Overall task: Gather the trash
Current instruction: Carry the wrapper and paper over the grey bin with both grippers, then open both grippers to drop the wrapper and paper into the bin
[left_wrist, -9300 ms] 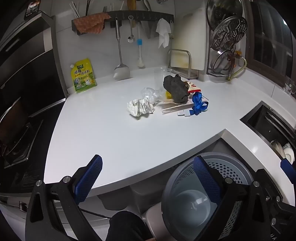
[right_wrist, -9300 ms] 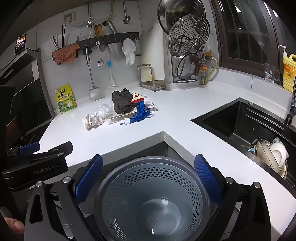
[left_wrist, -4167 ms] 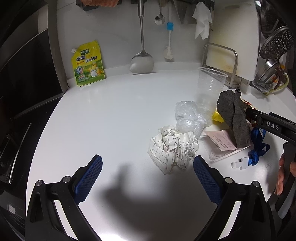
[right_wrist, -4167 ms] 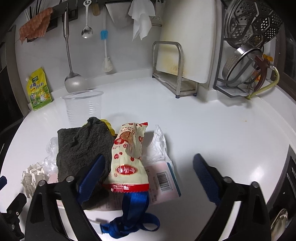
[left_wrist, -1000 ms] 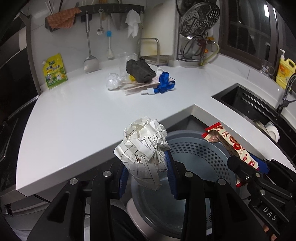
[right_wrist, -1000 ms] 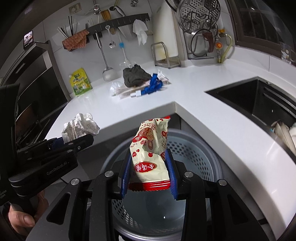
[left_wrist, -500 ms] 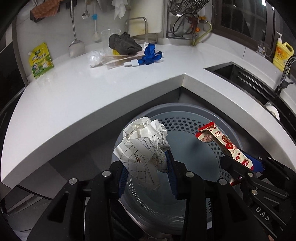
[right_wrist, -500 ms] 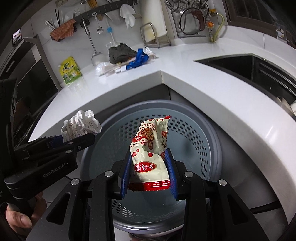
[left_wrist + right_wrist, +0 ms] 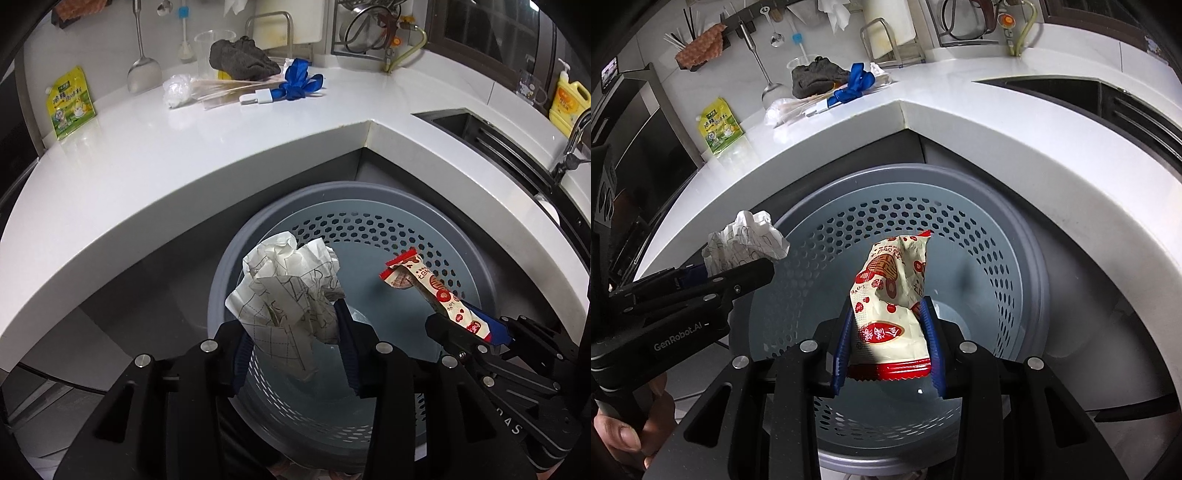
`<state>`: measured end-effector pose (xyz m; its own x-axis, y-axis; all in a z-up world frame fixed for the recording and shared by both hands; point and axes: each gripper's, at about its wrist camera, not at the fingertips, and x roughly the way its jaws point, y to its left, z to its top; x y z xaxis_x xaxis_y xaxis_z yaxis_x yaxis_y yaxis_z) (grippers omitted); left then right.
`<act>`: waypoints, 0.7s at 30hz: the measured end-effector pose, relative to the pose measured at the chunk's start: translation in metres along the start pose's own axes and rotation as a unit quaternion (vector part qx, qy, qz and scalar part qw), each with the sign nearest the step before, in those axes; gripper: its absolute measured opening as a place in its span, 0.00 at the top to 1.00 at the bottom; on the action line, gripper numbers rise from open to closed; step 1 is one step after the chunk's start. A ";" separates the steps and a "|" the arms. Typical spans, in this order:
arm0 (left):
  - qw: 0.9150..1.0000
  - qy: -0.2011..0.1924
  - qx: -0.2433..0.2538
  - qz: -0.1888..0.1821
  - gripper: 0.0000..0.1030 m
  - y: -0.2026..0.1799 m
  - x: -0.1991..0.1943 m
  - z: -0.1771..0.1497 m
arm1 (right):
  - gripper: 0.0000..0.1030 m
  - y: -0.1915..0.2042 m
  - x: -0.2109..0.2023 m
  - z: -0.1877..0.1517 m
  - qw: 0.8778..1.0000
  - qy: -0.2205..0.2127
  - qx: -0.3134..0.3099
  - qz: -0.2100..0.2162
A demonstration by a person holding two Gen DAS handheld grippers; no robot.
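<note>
Left wrist: left tongs [image 9: 293, 332] opening around crumpled paper [image 9: 288, 291]; right tongs [image 9: 888, 343] clamp snack wrapper [image 9: 890, 295].

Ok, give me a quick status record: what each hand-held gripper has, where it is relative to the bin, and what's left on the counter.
left hand-held gripper: jaws opening, crumpled paper between them, over the bin
right hand-held gripper: shut on snack wrapper, over the bin
bin contents: nothing visible inside yet
left on counter: dark cloth, blue ribbon, clear plastic cup, plastic wrap
also on counter: green pouch, by the wall
</note>
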<state>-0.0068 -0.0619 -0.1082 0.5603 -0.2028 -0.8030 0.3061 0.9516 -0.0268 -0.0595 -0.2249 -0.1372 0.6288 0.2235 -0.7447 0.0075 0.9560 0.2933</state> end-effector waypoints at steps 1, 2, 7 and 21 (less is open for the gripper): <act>1.000 0.001 0.000 0.000 0.58 0.000 0.001 0.000 | 0.67 0.000 0.001 0.000 1.000 0.001 0.001 0.000; 1.000 0.002 -0.001 0.000 0.57 0.000 0.002 0.000 | 0.67 -0.001 0.001 0.000 1.000 0.002 0.001 0.000; 1.000 0.004 0.000 0.003 0.50 0.000 0.004 0.001 | 0.67 -0.002 0.002 0.000 1.000 0.004 0.005 -0.001; 1.000 0.004 -0.013 0.005 0.26 0.005 0.005 0.001 | 0.54 -0.006 -0.001 -0.001 1.000 -0.004 0.014 -0.010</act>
<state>-0.0020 -0.0586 -0.1117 0.5566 -0.1924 -0.8082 0.2802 0.9593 -0.0354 -0.0606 -0.2307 -0.1388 0.6342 0.2021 -0.7463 0.0418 0.9549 0.2941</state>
